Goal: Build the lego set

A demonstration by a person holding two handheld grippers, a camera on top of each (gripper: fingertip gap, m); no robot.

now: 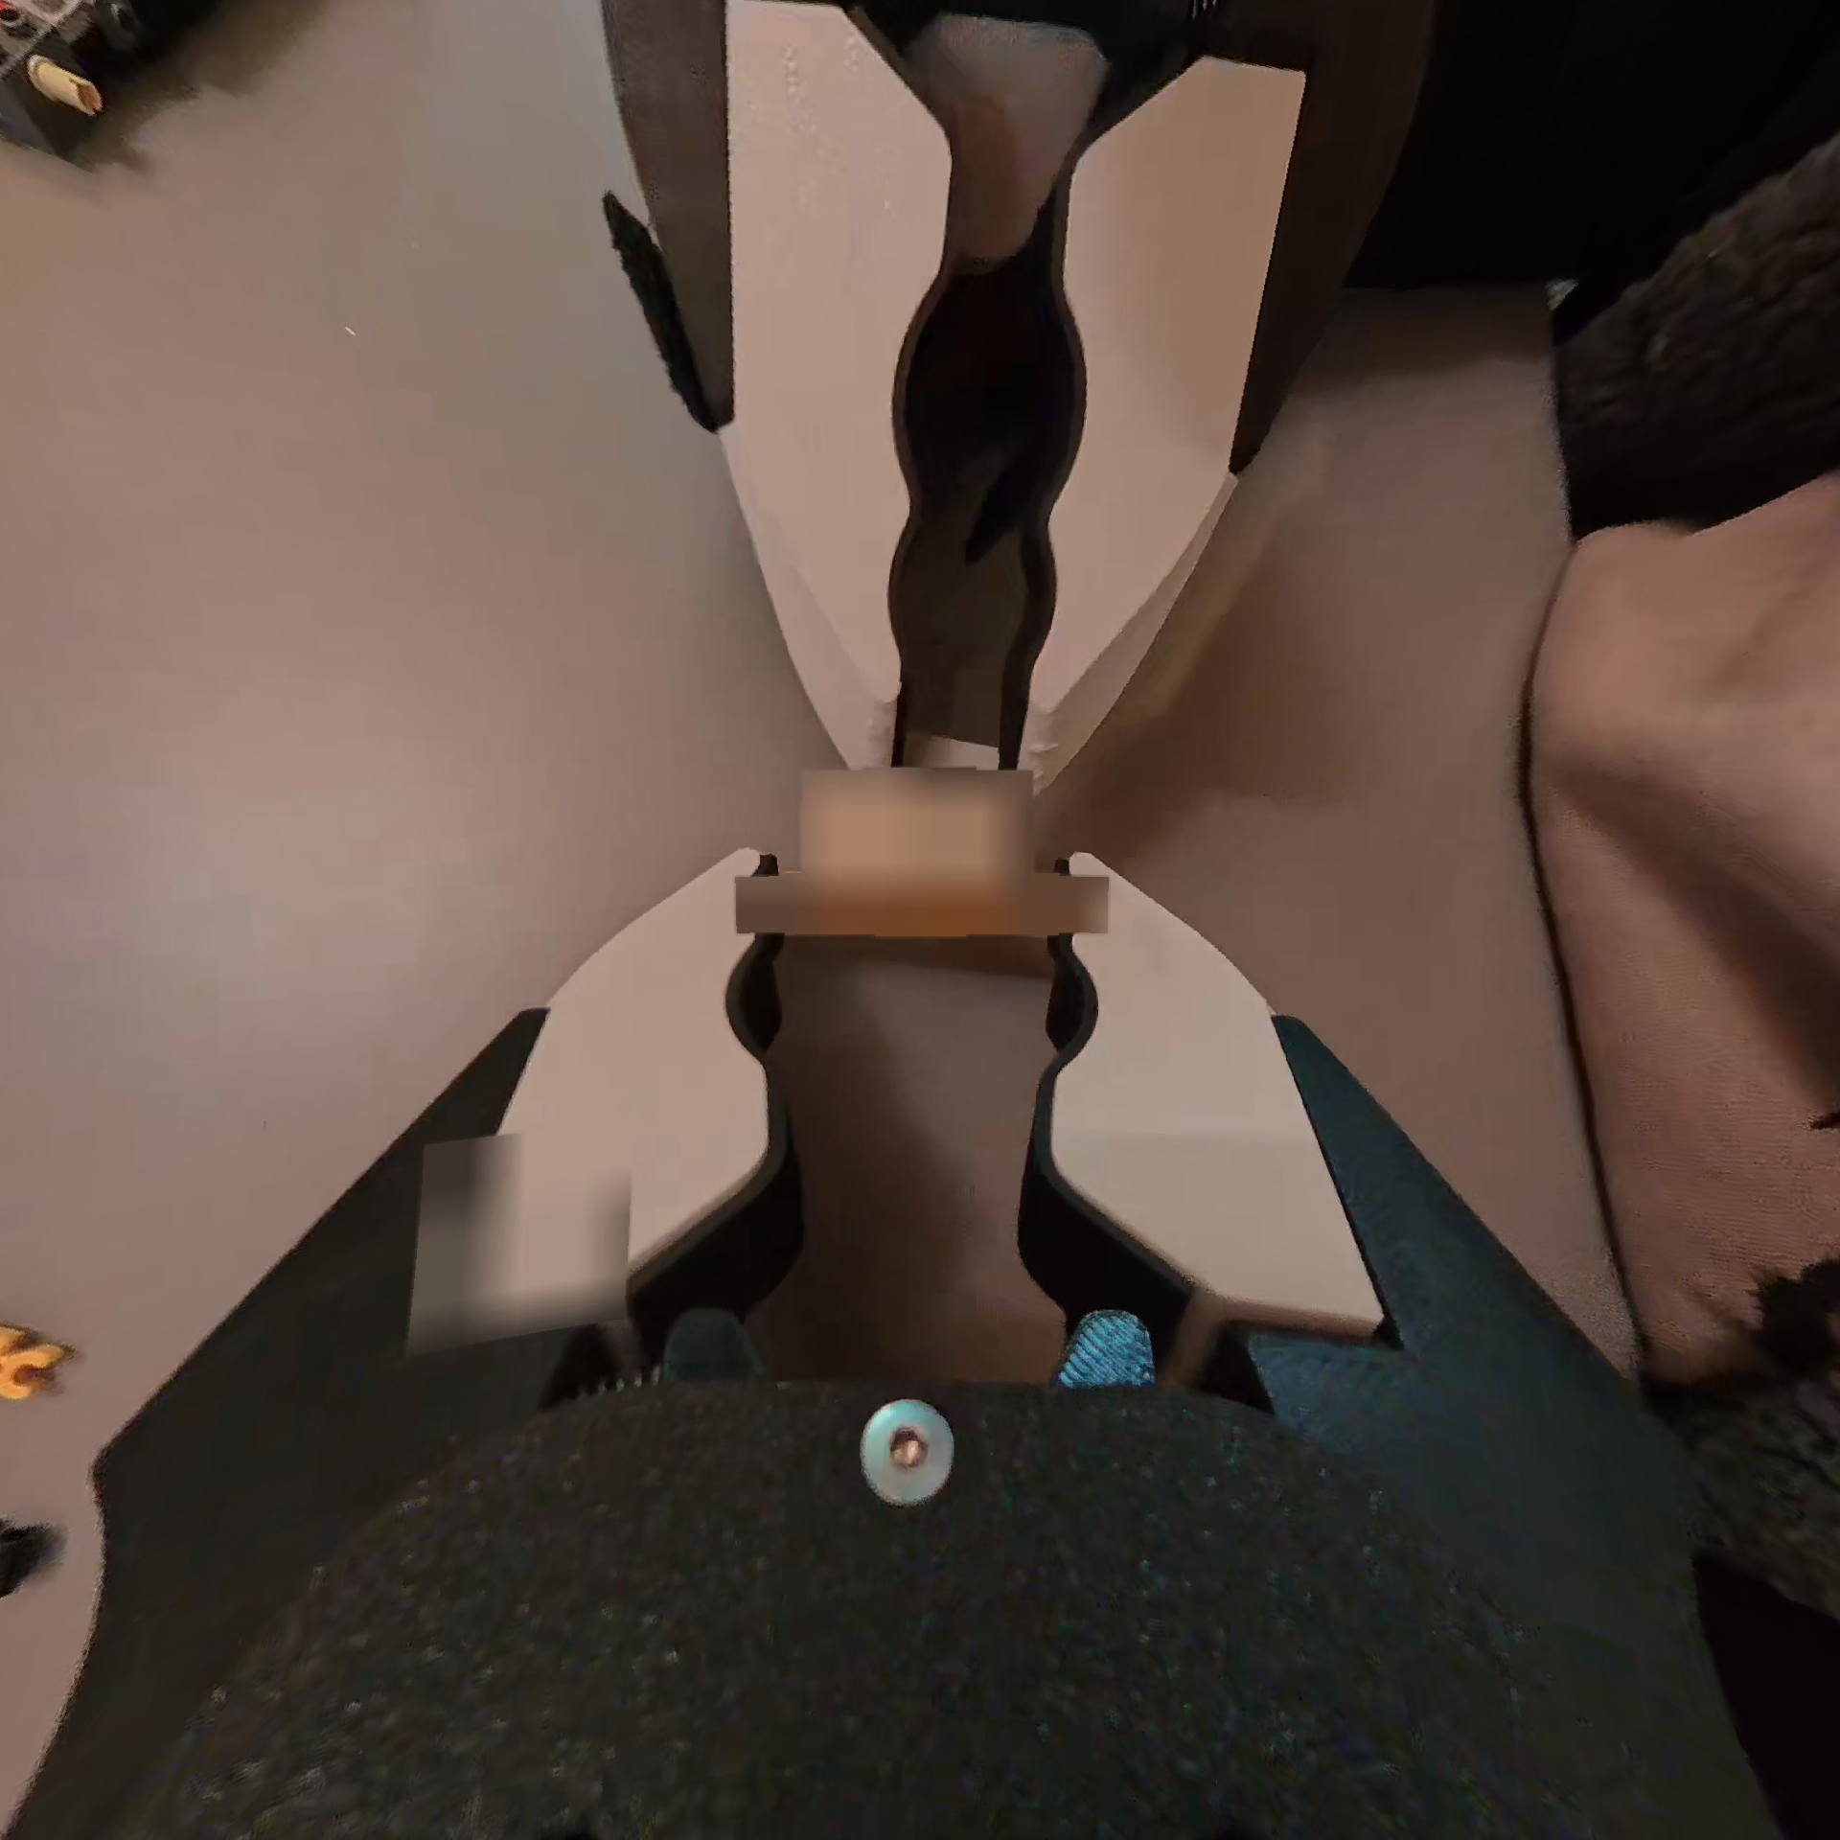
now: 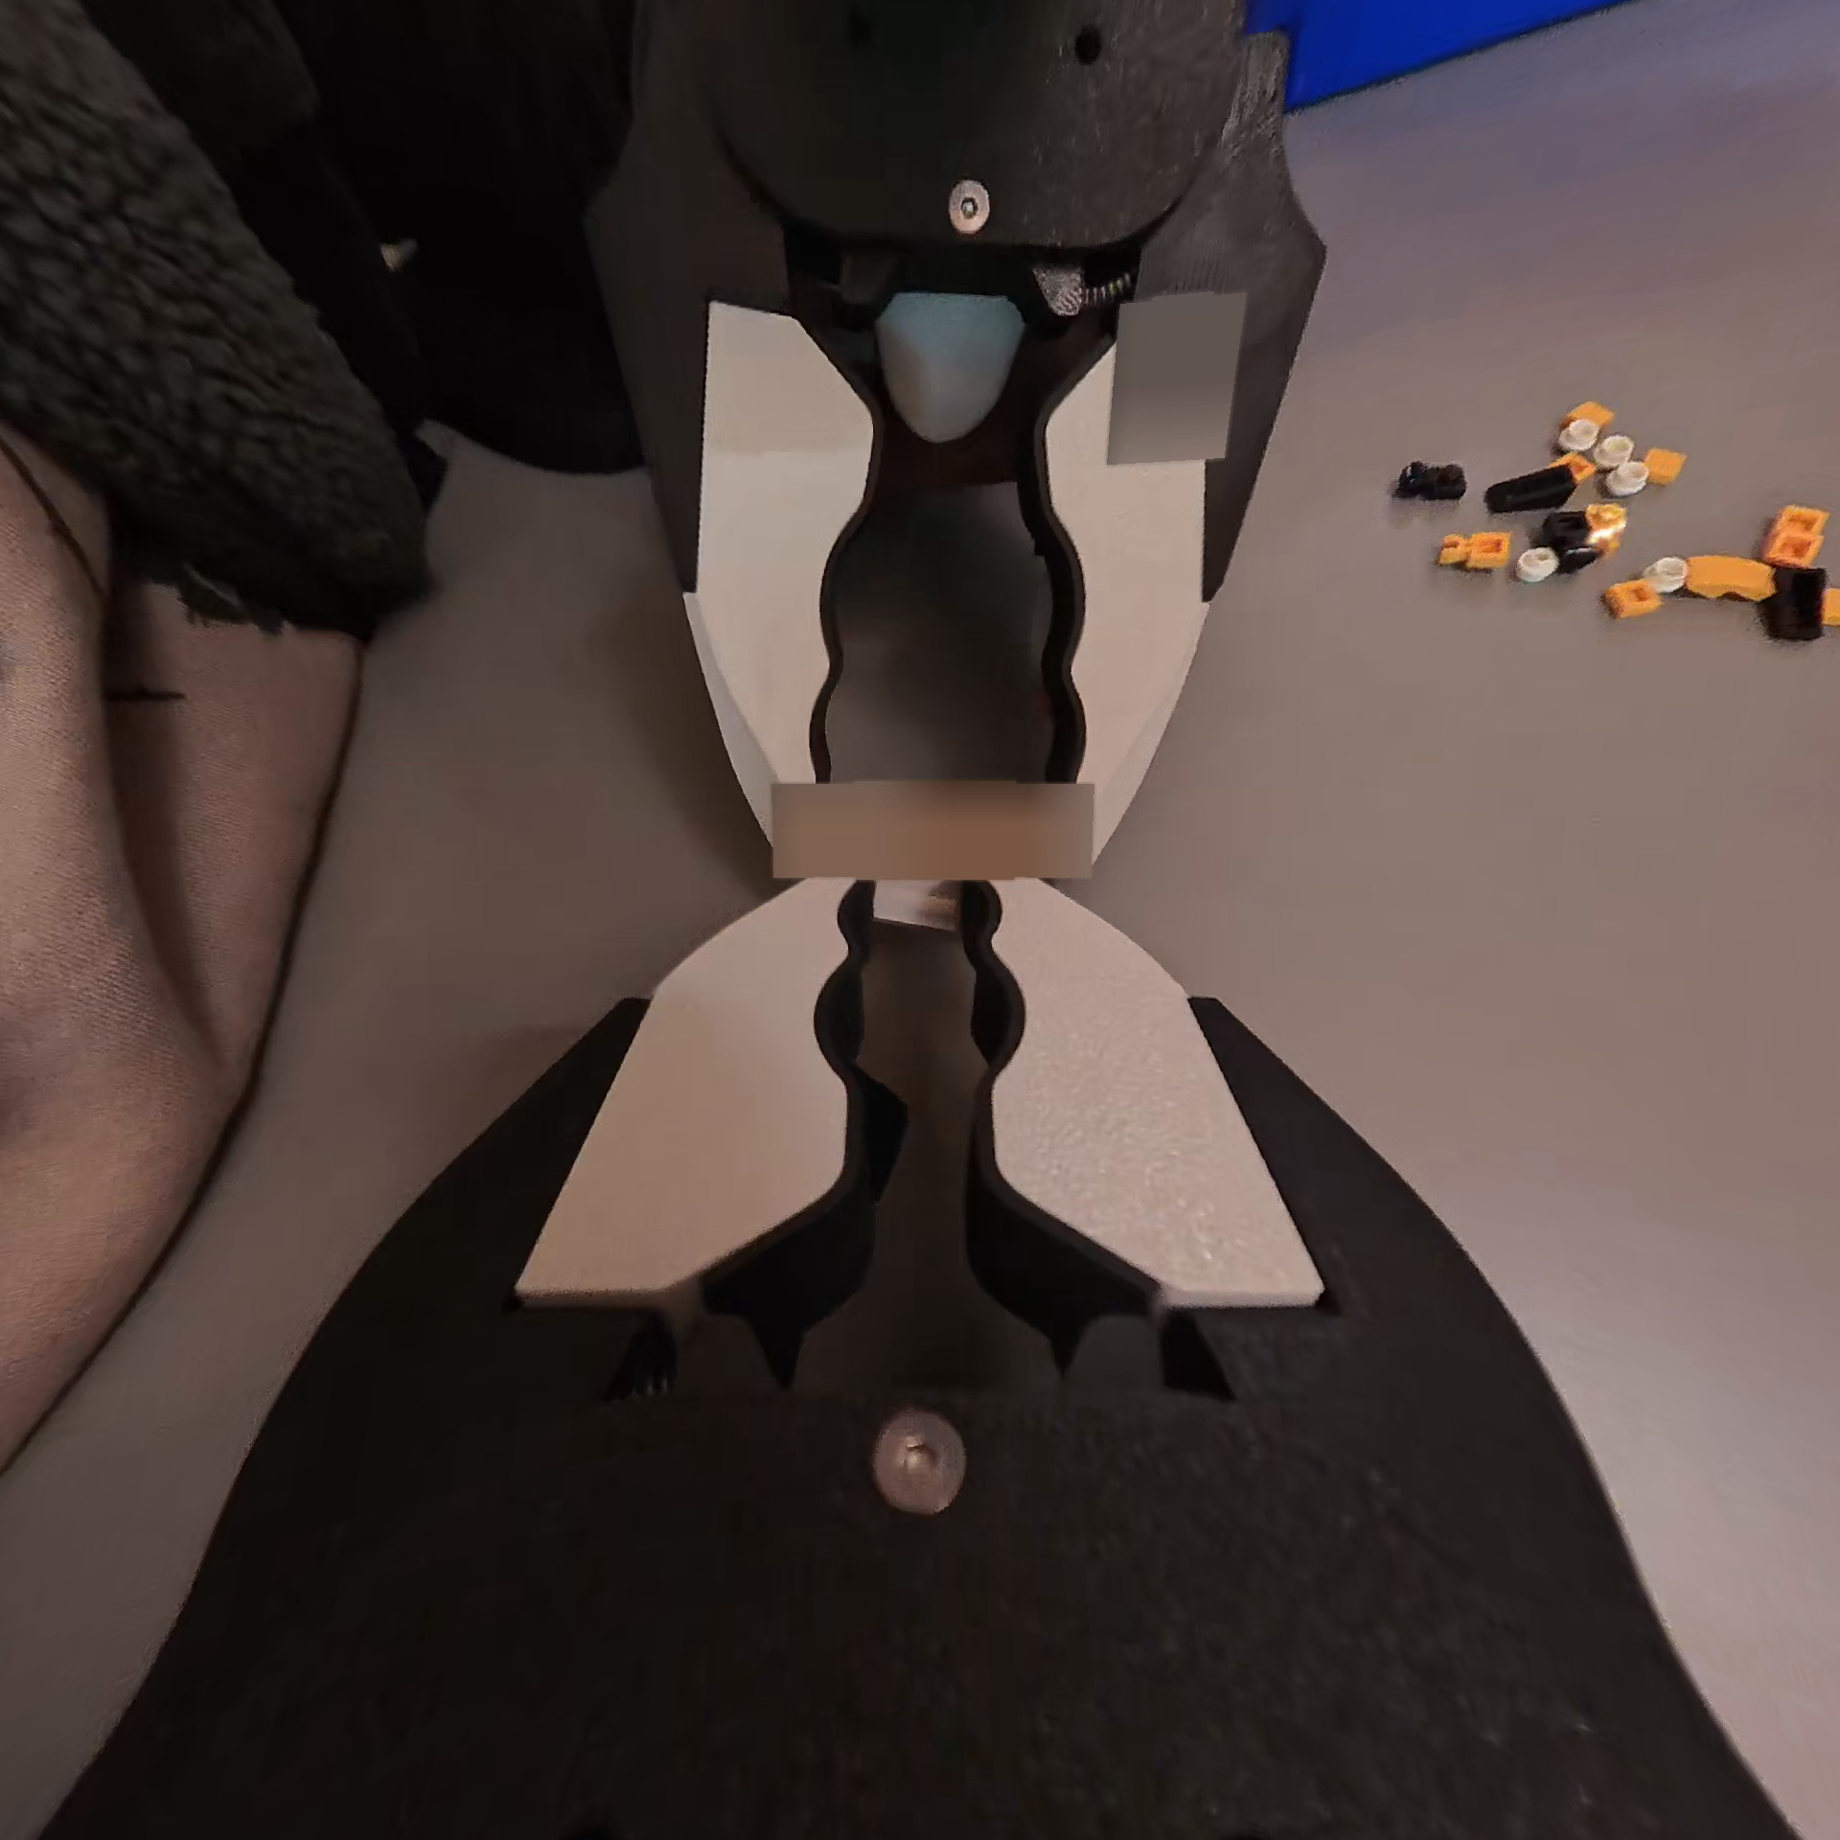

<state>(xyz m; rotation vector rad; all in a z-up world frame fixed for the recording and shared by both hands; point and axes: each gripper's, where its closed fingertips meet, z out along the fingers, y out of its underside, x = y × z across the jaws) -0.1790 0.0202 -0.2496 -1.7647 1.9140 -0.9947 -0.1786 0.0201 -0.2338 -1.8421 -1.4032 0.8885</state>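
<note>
Two grippers are seen meeting tip to tip in the left wrist view. The left gripper [image 1: 921, 896] is held with its jaws moderately apart, apparently on something between the tips, but that spot is hidden by a mosaic patch, so what it grips cannot be told. The right gripper [image 1: 951, 742] comes in from above, its jaws narrowed on a small pale piece [image 1: 946, 752]. White flat plates, black wavy inner pads and a grainy black body with a bare metal screw are shown. A smooth matte grey table [image 1: 299, 697] lies beneath, with a few stray bits [image 1: 25, 1359] at the left edge.

In the right wrist view, the right gripper [image 2: 916, 911] is seen clamped on the pale piece [image 2: 914, 908], a small blocky part with a faint sheen. The left gripper [image 2: 936, 787] faces it, and the joint between them is again masked. A loose heap of lego pieces [image 2: 1633, 528] is spread well apart to the right on the table [image 2: 1394, 996]: orange plates, black blocks, round white studs, all hard glossy plastic. A blue object [image 2: 1553, 45] is glimpsed at the top edge.

By the many unused pieces, the build is judged to be early; a joining of two small parts seems to be in hand.
</note>
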